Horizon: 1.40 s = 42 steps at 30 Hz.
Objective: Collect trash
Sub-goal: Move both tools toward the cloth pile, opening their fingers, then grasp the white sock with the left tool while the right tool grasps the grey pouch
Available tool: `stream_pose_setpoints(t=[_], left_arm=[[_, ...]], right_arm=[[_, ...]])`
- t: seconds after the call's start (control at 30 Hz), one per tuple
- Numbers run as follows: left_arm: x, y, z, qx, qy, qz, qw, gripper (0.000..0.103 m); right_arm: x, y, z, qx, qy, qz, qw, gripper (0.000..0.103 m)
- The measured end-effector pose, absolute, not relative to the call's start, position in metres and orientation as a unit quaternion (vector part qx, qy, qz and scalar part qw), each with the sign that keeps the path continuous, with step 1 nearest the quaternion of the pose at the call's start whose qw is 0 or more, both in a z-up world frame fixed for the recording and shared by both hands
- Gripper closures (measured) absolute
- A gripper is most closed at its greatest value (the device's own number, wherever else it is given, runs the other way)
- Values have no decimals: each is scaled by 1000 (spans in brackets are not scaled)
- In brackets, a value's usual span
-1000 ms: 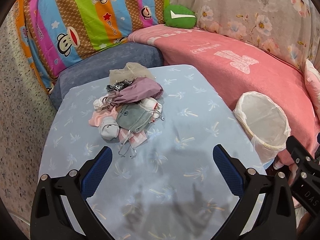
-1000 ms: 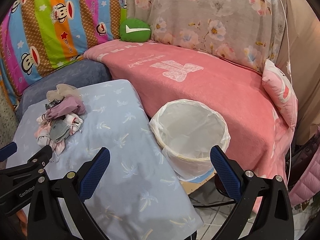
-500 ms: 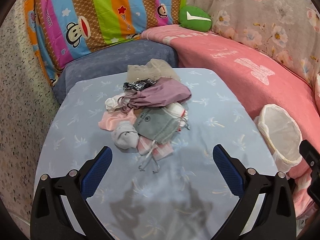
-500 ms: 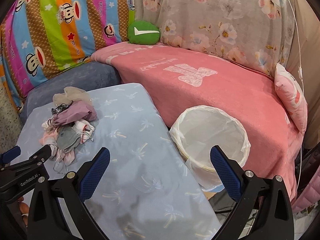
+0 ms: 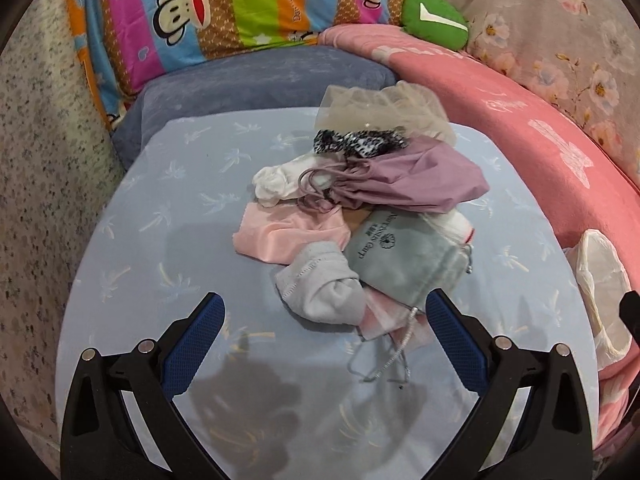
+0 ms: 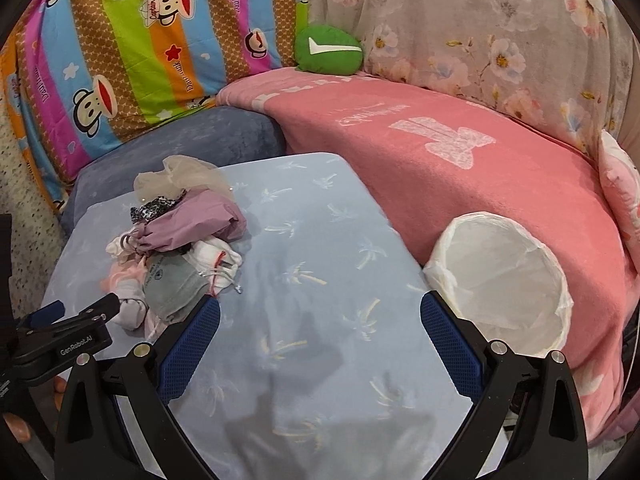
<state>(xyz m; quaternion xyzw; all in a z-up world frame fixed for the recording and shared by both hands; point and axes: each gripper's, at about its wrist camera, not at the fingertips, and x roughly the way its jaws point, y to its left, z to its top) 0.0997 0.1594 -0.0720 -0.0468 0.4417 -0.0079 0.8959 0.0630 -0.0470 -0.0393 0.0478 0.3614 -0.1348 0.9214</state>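
A pile of small cloth items lies on the light blue table (image 5: 168, 264): a purple drawstring bag (image 5: 404, 184), a grey-green pouch (image 5: 396, 256), a grey sock (image 5: 320, 284), a pink cloth (image 5: 288, 232) and a beige mesh piece (image 5: 380, 108). My left gripper (image 5: 324, 320) is open, its fingers either side of the pile's near edge, just above the sock. My right gripper (image 6: 320, 320) is open and empty over the table, right of the pile (image 6: 176, 248). A white-lined bin (image 6: 500, 280) stands beside the table's right edge, also in the left wrist view (image 5: 600, 280).
A pink blanket-covered sofa (image 6: 460, 152) curves behind and right of the table. A blue-grey cushion (image 5: 260, 80), a striped monkey-print cover (image 5: 240, 4) and a green cushion (image 6: 328, 50) sit at the back. The left gripper's body (image 6: 60, 344) shows at the lower left of the right wrist view.
My left gripper has moved forward and left, up to the pile's near edge. My right gripper has shifted left and forward over the table; the bin now sits further right in its view.
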Motion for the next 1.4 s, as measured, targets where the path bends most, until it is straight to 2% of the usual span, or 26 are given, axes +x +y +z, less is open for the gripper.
stream_pose_setpoints(t=[0.23,0.37,0.47,0.57,0.63,0.73,0.77,0.8,0.9,1.03,1.4], left_arm=[[119,178,-89,-89,463,-12,882,9],[127,184,-100,-102,475,-14,874,19],[131,187,-110,-123,491,-28,862,29],[130,189,-114,-148,496,-48,854,38],[129,189,-115,-157,496,-62,852,48],[127,188,-113,-159,493,-73,852,57],[126,188,-112,-161,493,-76,852,59],[127,189,-112,-162,492,-77,852,62],[125,190,-109,-166,492,-80,851,70],[129,188,-104,-174,491,-85,849,76],[102,149,-65,-147,463,-124,865,77]], right_arm=[[106,-20,-68,62,389,-89,915,6],[129,-8,-84,71,402,-68,910,6],[143,-2,-97,85,415,-50,904,13],[155,1,-110,110,428,-32,896,24],[164,0,-122,128,439,-22,889,35],[172,2,-137,152,449,-5,881,63],[174,4,-140,160,451,2,878,68],[176,6,-143,166,455,12,875,81],[173,15,-141,160,451,26,878,98],[160,18,-123,142,434,36,889,100],[113,-29,-65,150,380,7,913,100]])
